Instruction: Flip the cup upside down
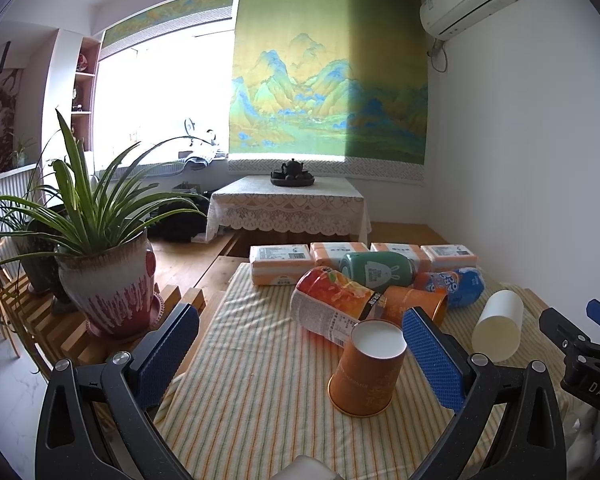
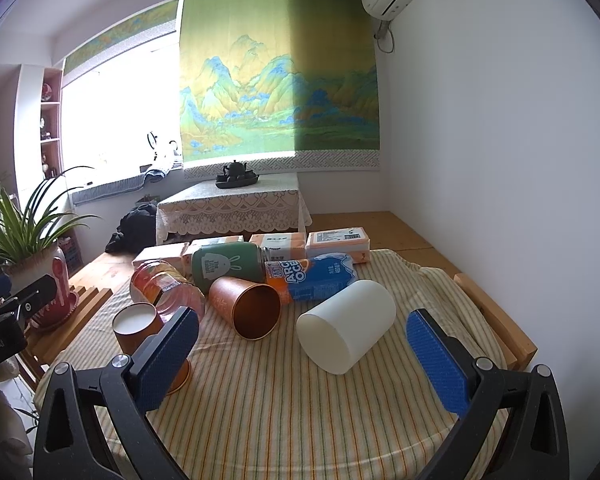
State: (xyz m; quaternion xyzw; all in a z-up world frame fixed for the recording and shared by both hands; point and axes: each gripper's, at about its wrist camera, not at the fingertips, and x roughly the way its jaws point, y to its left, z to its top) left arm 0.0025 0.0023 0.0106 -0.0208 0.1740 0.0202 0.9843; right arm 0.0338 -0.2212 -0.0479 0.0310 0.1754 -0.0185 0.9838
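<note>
An orange paper cup [image 1: 362, 372] stands upside down on the striped cloth, its white base facing up. My left gripper [image 1: 300, 360] is open around it, and the cup sits near the right finger [image 1: 436, 360] without touching it. The same cup [image 2: 138, 326] shows at the left of the right wrist view, partly behind a finger. A second orange cup [image 2: 246, 306] lies on its side with its mouth toward me. A white cup [image 2: 348, 326] also lies on its side, just ahead of my open right gripper [image 2: 300, 360], which holds nothing.
Behind the cups lie an orange juice bottle [image 1: 332, 304], a green bottle [image 1: 376, 268] and a blue-and-orange bottle [image 1: 452, 284], with tissue packs [image 1: 282, 264] along the far edge. A potted plant [image 1: 108, 280] stands at the left on a wooden rack. The table's wooden edge [image 2: 496, 312] is at the right.
</note>
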